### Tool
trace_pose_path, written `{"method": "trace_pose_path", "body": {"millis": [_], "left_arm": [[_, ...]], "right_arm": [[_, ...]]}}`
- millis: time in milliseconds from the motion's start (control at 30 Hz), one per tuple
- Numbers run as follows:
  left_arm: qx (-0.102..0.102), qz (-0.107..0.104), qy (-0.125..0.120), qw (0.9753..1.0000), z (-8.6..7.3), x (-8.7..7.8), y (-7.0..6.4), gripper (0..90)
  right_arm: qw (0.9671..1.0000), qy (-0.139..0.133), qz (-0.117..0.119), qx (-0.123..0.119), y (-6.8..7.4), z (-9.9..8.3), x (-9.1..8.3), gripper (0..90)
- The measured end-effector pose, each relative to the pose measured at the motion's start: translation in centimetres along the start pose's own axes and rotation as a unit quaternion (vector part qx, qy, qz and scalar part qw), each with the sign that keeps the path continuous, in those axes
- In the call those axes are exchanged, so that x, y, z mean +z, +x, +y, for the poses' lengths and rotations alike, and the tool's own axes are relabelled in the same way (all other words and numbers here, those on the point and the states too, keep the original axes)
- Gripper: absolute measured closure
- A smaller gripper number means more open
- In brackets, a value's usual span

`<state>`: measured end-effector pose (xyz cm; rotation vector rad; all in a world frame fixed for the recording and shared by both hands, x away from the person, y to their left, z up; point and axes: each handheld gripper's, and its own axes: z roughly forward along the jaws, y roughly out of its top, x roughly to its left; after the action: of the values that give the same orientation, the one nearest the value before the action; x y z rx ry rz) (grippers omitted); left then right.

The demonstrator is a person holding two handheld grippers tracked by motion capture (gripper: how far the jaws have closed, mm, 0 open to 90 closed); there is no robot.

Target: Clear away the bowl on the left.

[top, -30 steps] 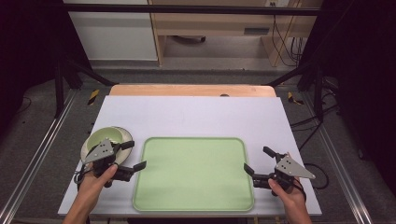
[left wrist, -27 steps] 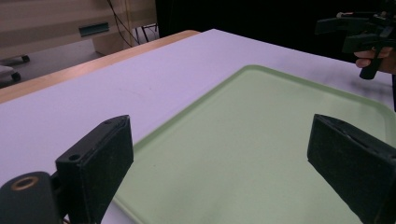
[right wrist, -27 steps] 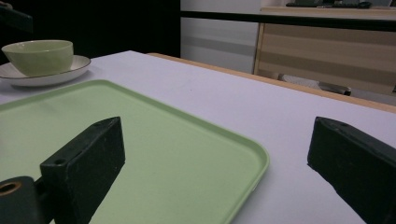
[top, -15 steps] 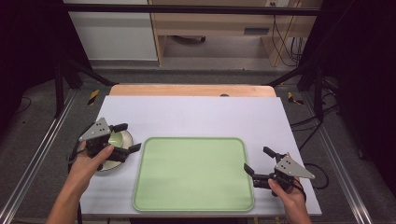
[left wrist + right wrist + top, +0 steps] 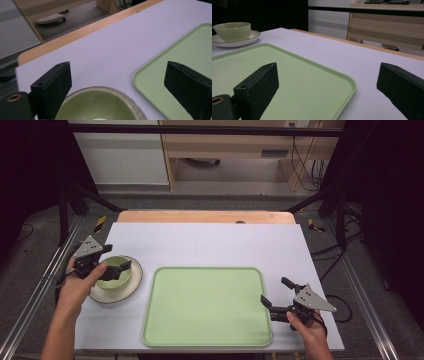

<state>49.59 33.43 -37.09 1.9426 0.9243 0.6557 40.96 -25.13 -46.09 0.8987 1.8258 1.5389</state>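
Black jaws stand wide apart over the green tray's [image 5: 287,75] near corner; beyond the tray, a green bowl [image 5: 233,30] sits on a saucer [image 5: 249,40].

Tray [image 5: 207,305] bare, bowl [image 5: 114,272] perhaps blocks left

A large pale green tray [image 5: 207,306] lies flat on the desk [image 5: 210,242], close to its near edge and about midway between the left and right edges. The desk's white top leaves a strip of bare wood [image 5: 205,216] showing along the far edge. Beyond that edge stands a wooden cabinet [image 5: 225,142].
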Motion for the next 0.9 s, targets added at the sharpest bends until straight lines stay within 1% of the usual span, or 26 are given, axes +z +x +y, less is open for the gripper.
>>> {"method": "trace_pose_path", "body": {"millis": [33, 67, 100, 200, 300, 433, 467, 500, 567, 600, 667, 733, 767, 800, 900], "left_arm": [[0.000, 0.000, 0.000, 1.0000, 0.0, 0.0, 0.0, 7.6], [-0.001, 0.016, 0.009, 0.9998, -0.3, -0.3, 0.6, 7.6], [-0.013, 0.035, 0.014, 0.9992, -0.9, -0.6, 1.2, 7.6], [-0.038, 0.046, 0.010, 0.9982, -2.0, -1.0, 2.2, 7.9], [-0.054, 0.050, 0.009, 0.9972, -2.6, -1.3, 2.9, 7.9], [-0.062, 0.055, 0.009, 0.9965, -2.7, -1.6, 3.3, 7.9], [-0.062, 0.056, 0.017, 0.9963, -2.9, -1.6, 3.4, 7.9], [-0.062, 0.056, 0.017, 0.9963, -2.9, -1.6, 3.4, 7.9], [-0.064, 0.058, 0.031, 0.9958, -3.0, -1.4, 3.4, 7.9], [-0.065, 0.065, 0.041, 0.9949, -3.2, -1.2, 3.4, 7.9], [-0.074, 0.074, 0.051, 0.9932, -3.3, -1.1, 3.5, 7.6], [-0.085, 0.084, 0.055, 0.9914, -3.3, -1.1, 3.7, 8.0], [-0.085, 0.084, 0.055, 0.9914, -3.3, -1.1, 3.7, 8.6], [-0.092, 0.088, 0.054, 0.9904, -3.4, -1.1, 3.7, 8.6], [-0.098, 0.095, 0.071, 0.9881, -3.6, -1.1, 3.9, 10.4]], "right_arm": [[1.0000, 0.000, 0.000, 0.000, 0.0, 0.0, 0.0, 4.3], [1.0000, 0.002, 0.001, -0.001, 0.0, 0.0, 0.0, 4.3], [1.0000, 0.003, 0.001, -0.003, 0.0, -0.1, 0.1, 4.3], [1.0000, -0.005, -0.003, 0.000, 0.1, 0.2, 0.0, 4.6], [1.0000, -0.005, -0.004, -0.003, 0.2, 0.2, 0.0, 4.6], [1.0000, -0.003, -0.002, -0.003, 0.2, 0.1, 0.0, 4.6], [1.0000, 0.000, -0.003, -0.002, 0.1, 0.1, 0.0, 4.6], [1.0000, 0.000, -0.003, -0.002, 0.1, 0.1, 0.0, 4.6], [1.0000, -0.002, -0.003, -0.001, 0.1, 0.1, -0.1, 4.6], [1.0000, -0.002, -0.002, -0.002, 0.1, 0.1, -0.1, 4.6], [1.0000, -0.002, -0.003, 0.000, 0.2, 0.1, 0.0, 4.7], [1.0000, 0.002, -0.001, -0.003, 0.1, 0.0, 0.0, 4.8], [1.0000, 0.002, -0.001, -0.003, 0.1, 0.0, 0.0, 4.8], [1.0000, 0.001, -0.001, -0.003, 0.1, 0.0, 0.1, 4.8], [1.0000, 0.001, -0.003, -0.001, 0.1, 0.1, 0.0, 4.8]]}}
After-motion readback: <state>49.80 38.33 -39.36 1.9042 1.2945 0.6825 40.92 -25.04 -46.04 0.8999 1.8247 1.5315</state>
